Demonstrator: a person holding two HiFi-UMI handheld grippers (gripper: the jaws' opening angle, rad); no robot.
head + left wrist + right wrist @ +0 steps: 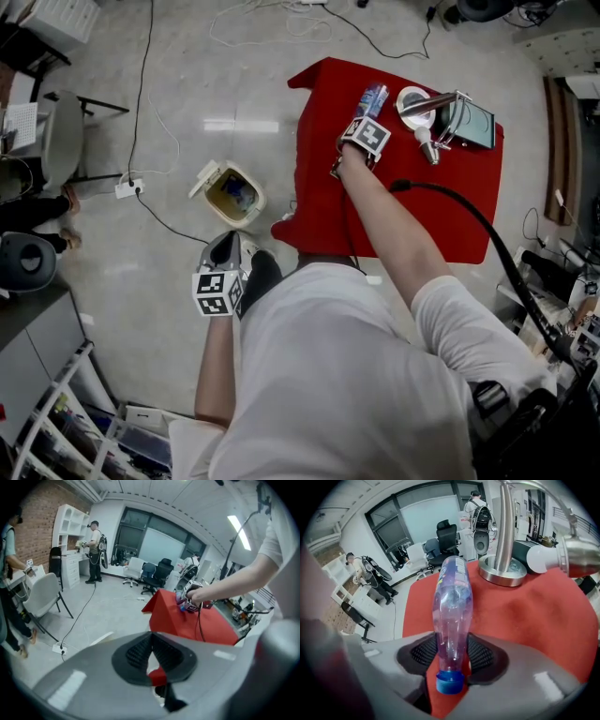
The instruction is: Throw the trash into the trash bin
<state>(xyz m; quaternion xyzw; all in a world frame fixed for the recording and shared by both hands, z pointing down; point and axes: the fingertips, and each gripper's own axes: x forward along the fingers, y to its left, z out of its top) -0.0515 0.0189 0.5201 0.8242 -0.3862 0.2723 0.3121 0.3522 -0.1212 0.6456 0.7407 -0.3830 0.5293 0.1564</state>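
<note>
- Item: plastic bottle (452, 606), clear, with a bluish-purple label and a blue screw cap; it appears empty.
- Location: lying on the red tablecloth (403, 206), cap end toward the person, just beside the round base of a metal desk lamp (501, 571).
- Right gripper (453, 651): jaws at a middling width, both ribbed pads against the bottle's lower taper just above the cap, so the bottle is held.
- Left gripper (151, 641): jaws closed at the tips with nothing between them, hanging low over the floor, away from the table.
- Destination: trash bin (261, 199) on the floor with its lid open, left of the table and well apart from the bottle.
- Handling, judged: very light; thin walls likely dent under pressure; the smooth round body may roll or slip between the pads.
- Recommended hold, judged: the narrow neck and shoulder by the cap, where the plastic is stiffest, with moderate squeeze only.
</note>
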